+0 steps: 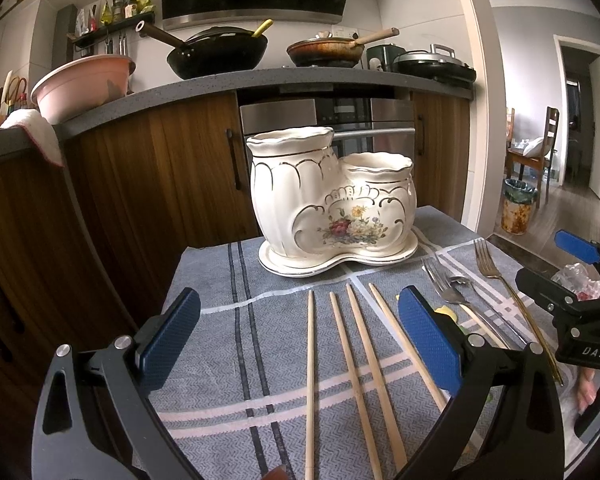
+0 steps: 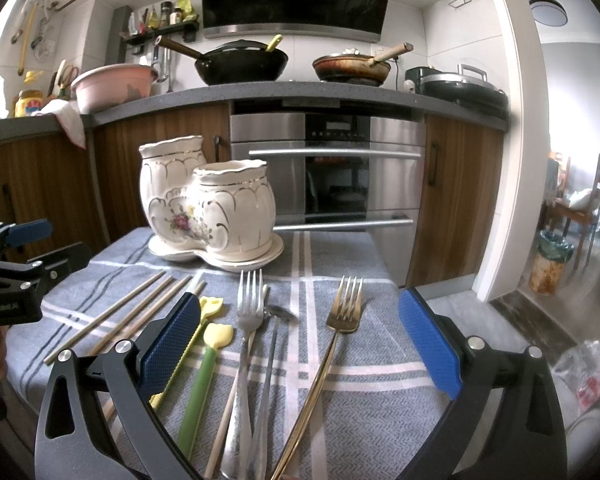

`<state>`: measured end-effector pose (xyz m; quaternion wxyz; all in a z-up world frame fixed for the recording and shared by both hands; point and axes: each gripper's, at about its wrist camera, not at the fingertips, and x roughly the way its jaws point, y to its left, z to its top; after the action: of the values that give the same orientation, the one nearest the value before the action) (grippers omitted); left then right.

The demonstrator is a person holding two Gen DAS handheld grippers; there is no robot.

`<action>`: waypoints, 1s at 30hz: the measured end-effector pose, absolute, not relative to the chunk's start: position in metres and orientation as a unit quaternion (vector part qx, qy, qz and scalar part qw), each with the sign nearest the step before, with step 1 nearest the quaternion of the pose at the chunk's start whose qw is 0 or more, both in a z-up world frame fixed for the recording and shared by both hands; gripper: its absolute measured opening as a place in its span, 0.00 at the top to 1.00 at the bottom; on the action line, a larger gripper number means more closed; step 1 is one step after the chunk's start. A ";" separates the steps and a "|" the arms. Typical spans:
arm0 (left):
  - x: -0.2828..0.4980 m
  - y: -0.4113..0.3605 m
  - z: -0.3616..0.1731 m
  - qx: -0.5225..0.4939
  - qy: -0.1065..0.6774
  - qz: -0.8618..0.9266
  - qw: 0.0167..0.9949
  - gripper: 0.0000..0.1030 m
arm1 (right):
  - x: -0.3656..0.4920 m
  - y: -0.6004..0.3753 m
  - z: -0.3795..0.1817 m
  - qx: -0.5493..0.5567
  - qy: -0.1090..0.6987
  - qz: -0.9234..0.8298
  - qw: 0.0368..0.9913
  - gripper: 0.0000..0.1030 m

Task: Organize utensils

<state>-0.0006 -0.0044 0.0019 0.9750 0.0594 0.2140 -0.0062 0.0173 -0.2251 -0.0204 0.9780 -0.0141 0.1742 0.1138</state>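
A cream ceramic two-pot utensil holder [image 1: 332, 200] with a flower print stands on its saucer at the far side of the cloth; it also shows in the right wrist view [image 2: 216, 208]. Several wooden chopsticks [image 1: 356, 364] lie between the fingers of my open, empty left gripper [image 1: 300, 336]. My right gripper [image 2: 300, 336] is open and empty above a gold fork [image 2: 332, 344], a silver fork [image 2: 246, 340], a small spoon [image 2: 276, 320] and two yellow-green silicone utensils [image 2: 208, 352].
A blue-grey striped cloth [image 1: 228, 320] covers the small table. Behind it are wooden cabinets, an oven [image 2: 328, 176] and a counter with pans and a pink basin [image 1: 84, 84]. A plastic bag [image 2: 588, 376] lies at the right edge.
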 end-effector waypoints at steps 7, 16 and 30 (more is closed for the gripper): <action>0.000 -0.004 0.001 0.059 0.216 -0.007 0.975 0.05 | 0.018 -0.225 -0.021 -0.014 0.174 0.114 0.978 0.05; 0.000 -0.004 0.001 0.060 0.215 -0.006 0.975 0.05 | 0.017 -0.225 -0.020 -0.014 0.175 0.114 0.978 0.05; 0.002 -0.003 -0.003 0.058 0.221 -0.007 0.974 0.05 | 0.017 -0.226 -0.019 -0.014 0.175 0.114 0.978 0.05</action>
<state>0.0017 -0.0034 -0.0031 0.9735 0.0575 0.2210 -0.0068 0.0171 -0.2256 -0.0188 0.9779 -0.0143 0.1747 0.1141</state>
